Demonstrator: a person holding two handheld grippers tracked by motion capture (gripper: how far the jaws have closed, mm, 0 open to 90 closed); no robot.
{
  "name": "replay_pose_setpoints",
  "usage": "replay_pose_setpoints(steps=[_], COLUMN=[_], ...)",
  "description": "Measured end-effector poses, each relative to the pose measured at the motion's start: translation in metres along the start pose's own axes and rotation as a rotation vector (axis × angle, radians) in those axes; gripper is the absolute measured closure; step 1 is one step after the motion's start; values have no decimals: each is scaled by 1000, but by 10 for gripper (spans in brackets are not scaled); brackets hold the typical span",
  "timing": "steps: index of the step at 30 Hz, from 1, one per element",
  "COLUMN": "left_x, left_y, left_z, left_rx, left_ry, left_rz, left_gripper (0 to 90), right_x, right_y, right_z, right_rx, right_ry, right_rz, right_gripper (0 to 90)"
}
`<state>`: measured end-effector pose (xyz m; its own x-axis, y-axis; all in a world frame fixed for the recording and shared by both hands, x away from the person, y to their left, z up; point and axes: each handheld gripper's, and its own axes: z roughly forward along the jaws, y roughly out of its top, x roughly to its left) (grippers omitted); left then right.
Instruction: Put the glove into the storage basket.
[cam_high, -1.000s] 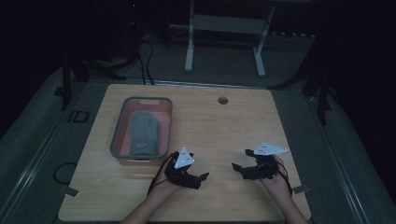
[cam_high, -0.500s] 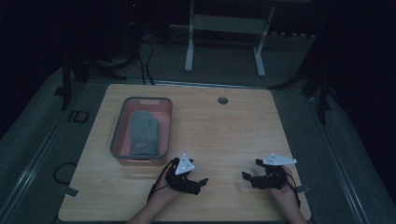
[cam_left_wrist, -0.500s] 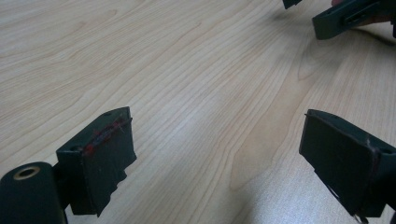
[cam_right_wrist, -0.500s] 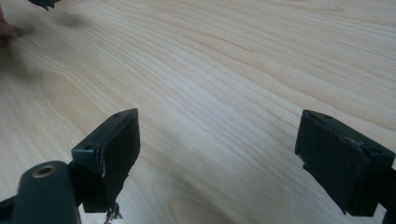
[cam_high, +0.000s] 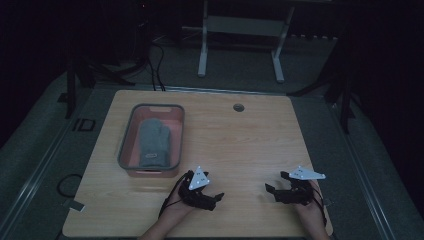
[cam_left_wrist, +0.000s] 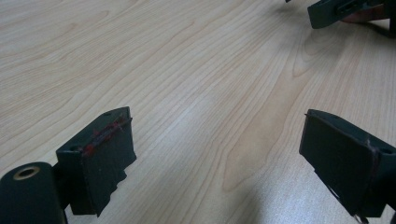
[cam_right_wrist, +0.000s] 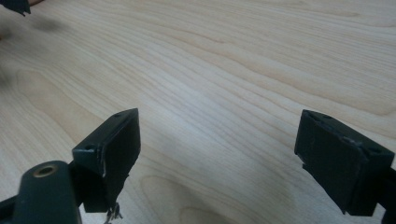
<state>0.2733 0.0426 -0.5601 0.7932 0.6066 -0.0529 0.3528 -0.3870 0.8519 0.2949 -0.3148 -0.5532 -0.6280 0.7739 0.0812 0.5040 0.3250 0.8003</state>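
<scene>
the left gripper (cam_high: 216, 196) sits low over the bench (cam_high: 240, 145) at about 7 o'clock of the bench top in the high view, held in a hand (cam_high: 175, 210) that comes in from the near edge. its jaws point toward 3 o'clock and stand wide apart with nothing between them; in the left gripper view (cam_left_wrist: 217, 163) bare pale wood shows in the gap, and the other gripper's dark body (cam_left_wrist: 343, 11) shows at 1 o'clock of that picture.

the right gripper (cam_high: 272, 189) is at about 5 o'clock of the bench top, held in the other hand (cam_high: 307, 207), its jaws pointing toward 9 o'clock, so the two grippers face each other across a stretch of bare wood and are well apart. its jaws are released too: the right gripper view (cam_right_wrist: 217, 163) shows them spread wide over the wood grain, gripping nothing.

the nearest thing to the grippers is a grey mitten (cam_high: 154, 142), lying flat inside a red tray (cam_high: 127, 135) with a grey rim, at about 9 o'clock of the bench. the tray's near end is just beyond the left gripper, at its 11 o'clock, not touching it. a small round hole (cam_high: 238, 107) sits in the bench near the far edge at 12 o'clock.
</scene>
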Motion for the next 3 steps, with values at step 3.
replay_pose_setpoints(steps=[3], left_x=[1], left_y=[0], left_z=[0], left_rx=[-3], left_ry=[-3], left_rz=[-8], left_gripper=[102], right_x=[-1], right_y=[0], right_z=[1], right_rx=[7], right_ry=[0], right_rz=[1], right_gripper=[142])
